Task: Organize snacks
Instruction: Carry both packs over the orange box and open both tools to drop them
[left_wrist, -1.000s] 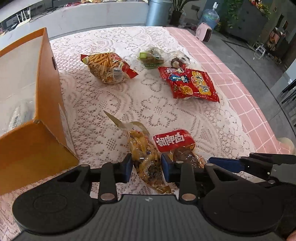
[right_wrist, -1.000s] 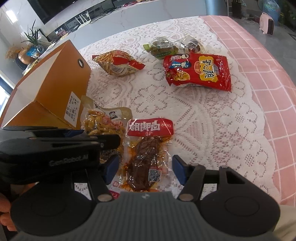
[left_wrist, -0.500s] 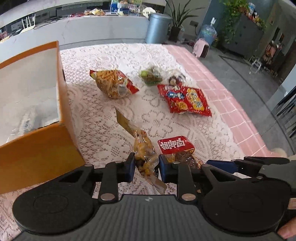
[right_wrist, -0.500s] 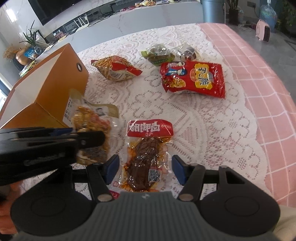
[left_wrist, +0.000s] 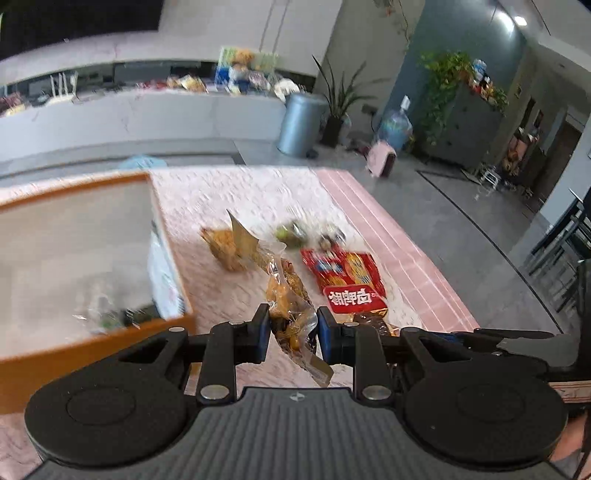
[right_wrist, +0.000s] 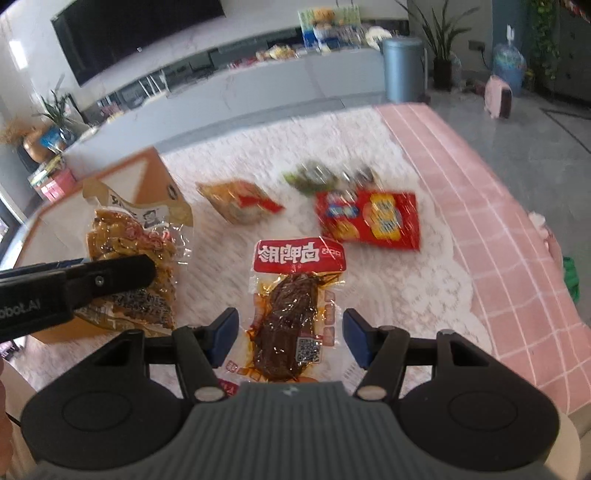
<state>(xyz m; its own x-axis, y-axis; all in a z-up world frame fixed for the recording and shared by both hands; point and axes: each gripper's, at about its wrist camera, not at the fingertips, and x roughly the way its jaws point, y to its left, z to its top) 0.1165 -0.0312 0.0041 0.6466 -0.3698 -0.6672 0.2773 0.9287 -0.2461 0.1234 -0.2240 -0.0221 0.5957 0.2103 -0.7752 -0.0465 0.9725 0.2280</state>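
The left gripper (left_wrist: 291, 332) has just narrowed its jaws and clamps a crinkly clear pouch of yellow-brown snacks (left_wrist: 288, 302), lifted off the lace tablecloth (left_wrist: 236, 192) beside the orange cardboard box (left_wrist: 92, 343), its long axis running away from the camera, the flat tan header farthest. The right gripper (right_wrist: 290, 338) stands open and empty, its blue pads (right_wrist: 221, 332) flanking without touching a glossy vacuum-packed dark meat pouch (right_wrist: 291, 321) lying flat on the lace, red label end pointing away.
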